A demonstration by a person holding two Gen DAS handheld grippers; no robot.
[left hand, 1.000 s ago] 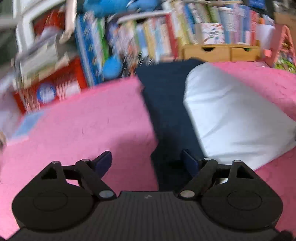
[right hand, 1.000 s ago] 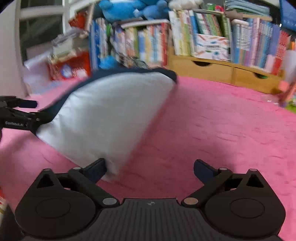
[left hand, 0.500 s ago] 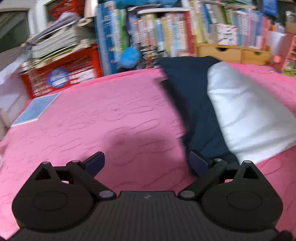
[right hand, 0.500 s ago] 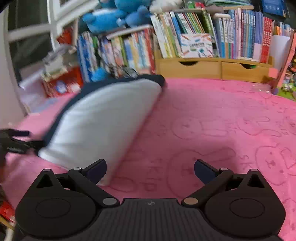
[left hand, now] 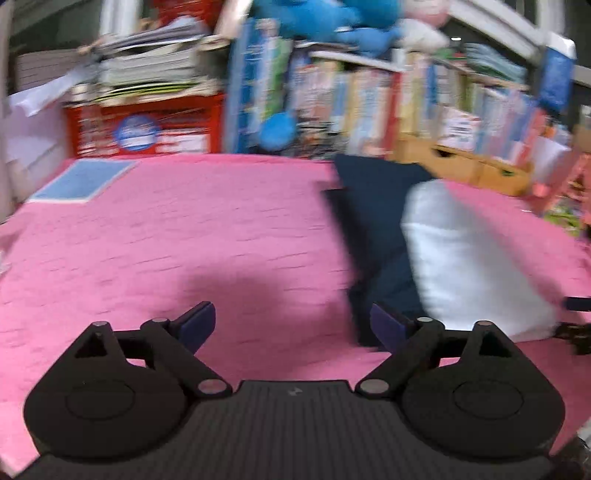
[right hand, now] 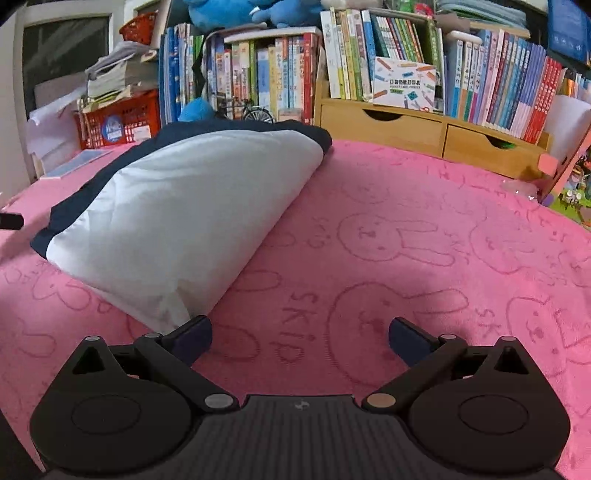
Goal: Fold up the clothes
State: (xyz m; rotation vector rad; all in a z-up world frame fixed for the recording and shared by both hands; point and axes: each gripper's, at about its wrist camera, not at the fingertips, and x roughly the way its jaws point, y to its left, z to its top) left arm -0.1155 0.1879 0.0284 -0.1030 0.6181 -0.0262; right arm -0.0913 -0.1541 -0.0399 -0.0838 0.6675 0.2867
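Pink blanket (right hand: 424, 229) carries the folded white-and-navy garment (right hand: 184, 221). Your left gripper (left hand: 291, 323) sits just left of its near navy edge, your right gripper (right hand: 299, 334) just right of its near white corner; both spread wide, gripping nothing.

Pink bunny-print blanket (right hand: 406, 240); bookshelf (right hand: 369, 62); red basket (right hand: 118, 122); blue plush (left hand: 321, 18).
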